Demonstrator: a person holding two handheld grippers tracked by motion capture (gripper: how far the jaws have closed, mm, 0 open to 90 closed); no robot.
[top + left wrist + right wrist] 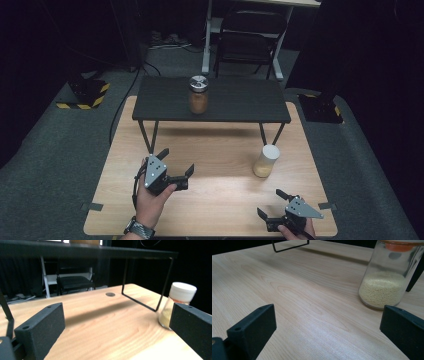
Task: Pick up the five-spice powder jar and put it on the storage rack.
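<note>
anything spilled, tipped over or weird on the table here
Nothing stands out. The white-lidded jar stands upright on the wooden table, its pale grains all inside. The metal-lidded jar stands upright on the black shelf. Left gripper and right gripper are open, holding nothing.

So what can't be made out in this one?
- Shelf jar: the left gripper view cuts it off at the top edge, so its lid is out of sight there.
- Table jar: the right gripper view crops its white lid.
- Right gripper: the high view's bottom edge cuts off the hand holding it.
</note>
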